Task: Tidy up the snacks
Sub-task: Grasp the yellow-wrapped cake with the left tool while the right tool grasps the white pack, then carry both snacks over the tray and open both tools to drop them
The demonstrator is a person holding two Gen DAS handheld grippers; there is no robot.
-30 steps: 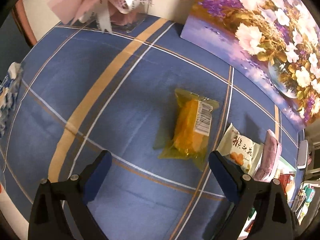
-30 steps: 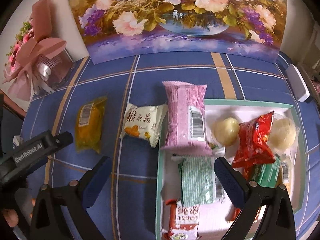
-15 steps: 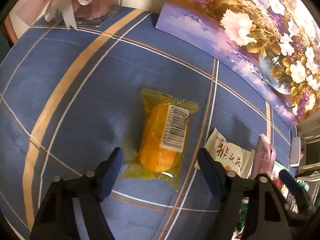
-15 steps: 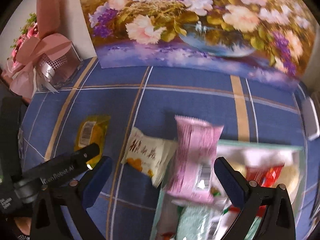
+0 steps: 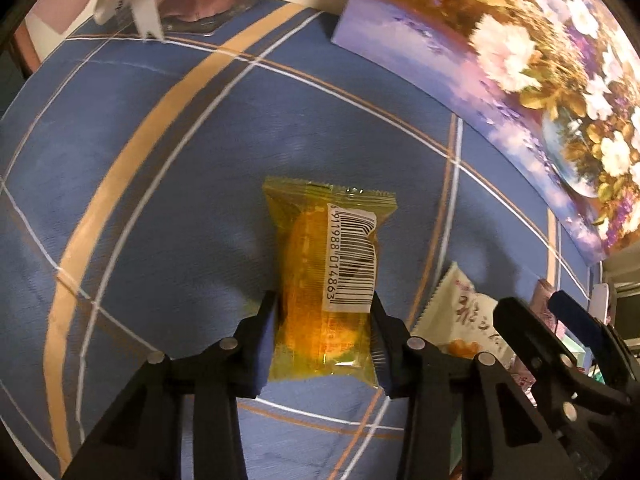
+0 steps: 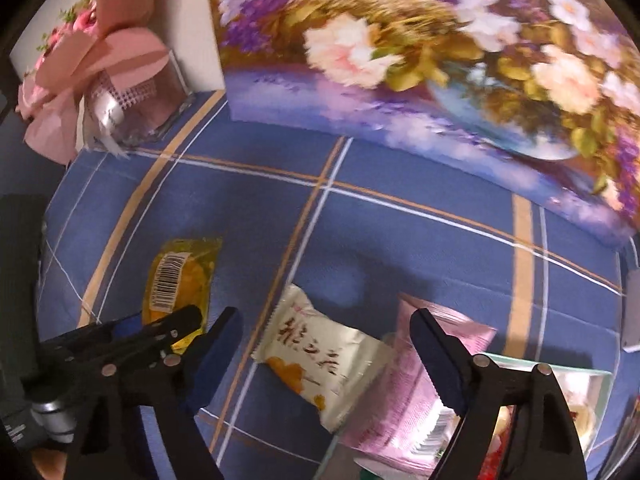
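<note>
A yellow cake packet (image 5: 328, 280) with a barcode label lies on the blue checked cloth. My left gripper (image 5: 324, 320) straddles its near half. The jaws are closing, and both pads touch the wrapper's sides and pinch it in. In the right wrist view the same packet (image 6: 176, 280) lies at the left. A white snack packet (image 6: 320, 356) sits between the fingers of my right gripper (image 6: 326, 354). Those jaws are closing too, with gaps left on both sides. A pink packet (image 6: 420, 400) lies partly behind the right finger, across the tray's edge.
A green-rimmed tray (image 6: 560, 364) holding several snacks sits at the lower right. A floral painting (image 6: 400, 60) leans along the back. A pink gift bouquet (image 6: 112, 72) stands at the back left. A white device (image 6: 632, 312) lies at the right edge. Bare cloth (image 5: 160, 200) stretches to the left.
The left gripper came down over the yellow packet and narrowed until its pads met the wrapper. The right gripper swung left from above the tray to the white packet, rolled, and began narrowing.
</note>
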